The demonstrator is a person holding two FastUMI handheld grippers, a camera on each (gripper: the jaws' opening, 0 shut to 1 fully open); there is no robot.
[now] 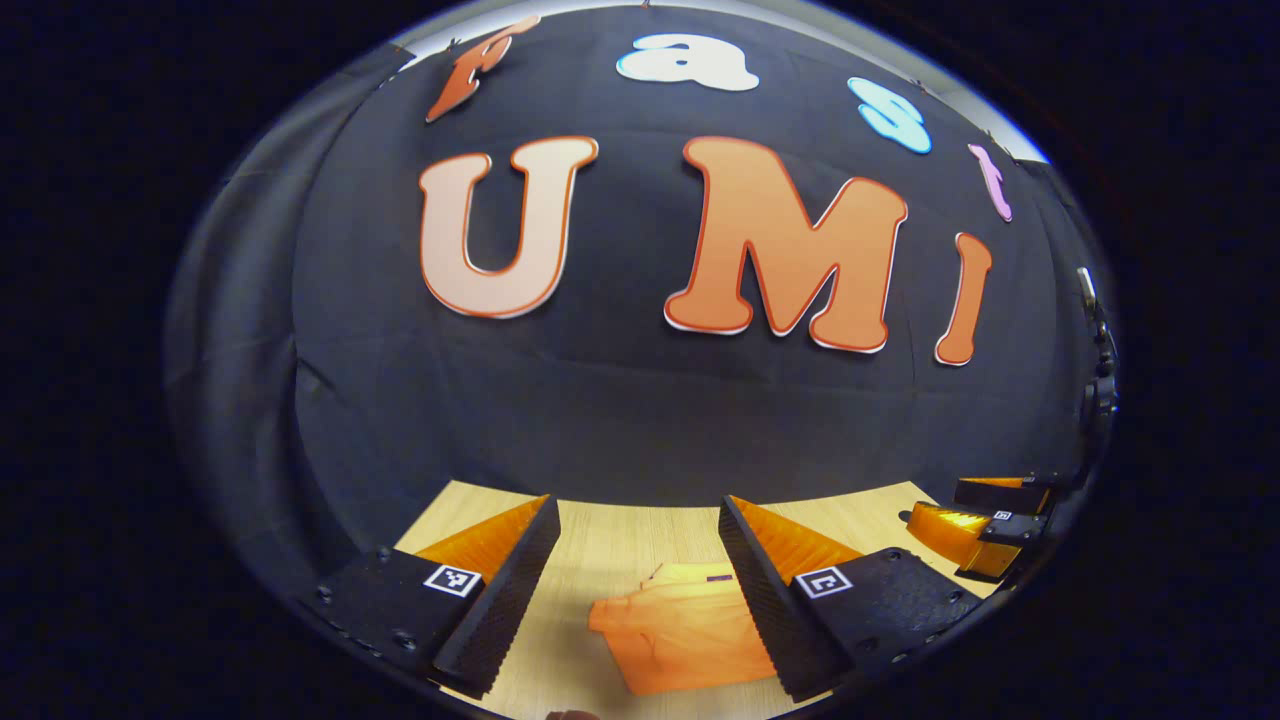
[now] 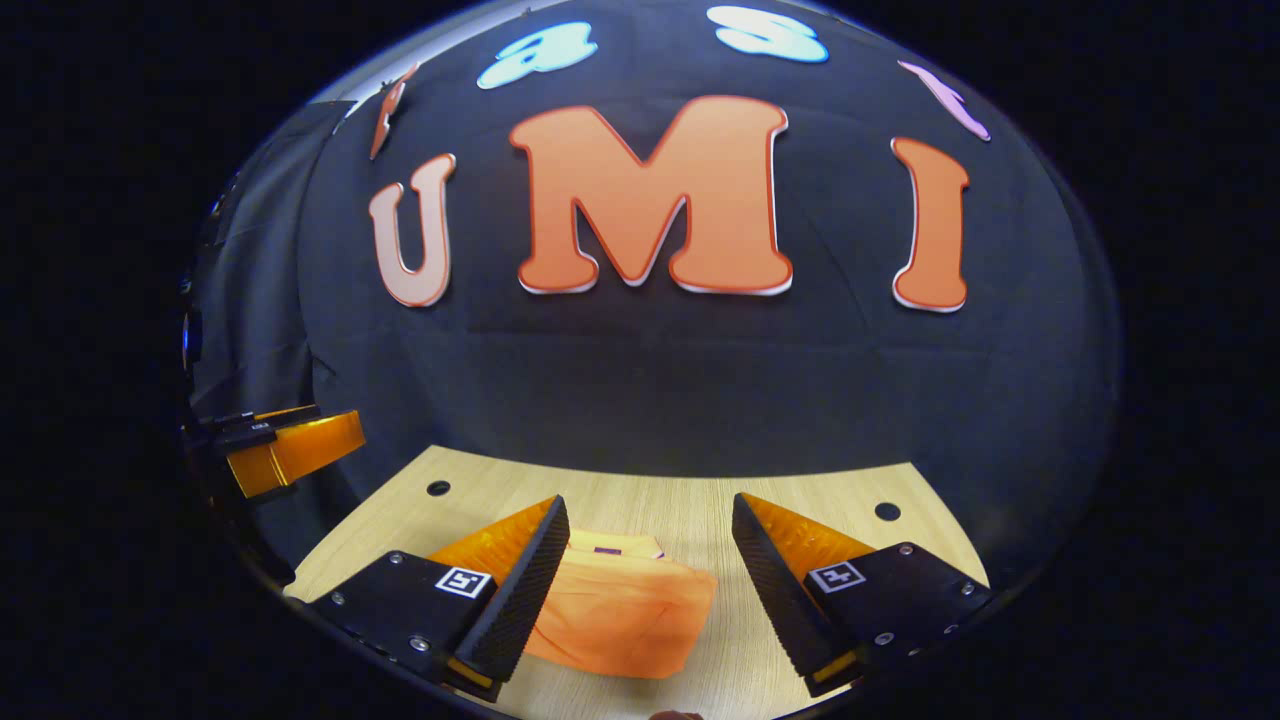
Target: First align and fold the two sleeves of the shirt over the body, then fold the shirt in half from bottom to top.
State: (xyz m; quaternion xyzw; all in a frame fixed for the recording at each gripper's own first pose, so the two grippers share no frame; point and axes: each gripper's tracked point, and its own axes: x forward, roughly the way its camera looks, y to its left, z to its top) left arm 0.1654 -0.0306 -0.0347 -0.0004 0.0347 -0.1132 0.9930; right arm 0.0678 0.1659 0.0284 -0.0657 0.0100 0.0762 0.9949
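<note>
Orange shirt (image 1: 680, 630) folded into a compact bundle, flat on the wooden table (image 1: 620, 540) | left gripper (image 1: 640, 600) above it, fingers spread wide, empty | right gripper (image 2: 640, 600) likewise spread, empty, shirt (image 2: 625, 615) beneath | black cloth wall (image 1: 640, 400) behind

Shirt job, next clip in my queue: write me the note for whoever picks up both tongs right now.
Left tongs: open, holding nothing, raised above the table.
Right tongs: open, holding nothing, also raised.
The orange shirt lies on the wooden table as a small folded bundle, between and below both tongs.
Done, by the look of it: sleeves folded in and the bottom-to-top fold.
Left: probably nothing; check that the edges line up, then pull back.
</note>
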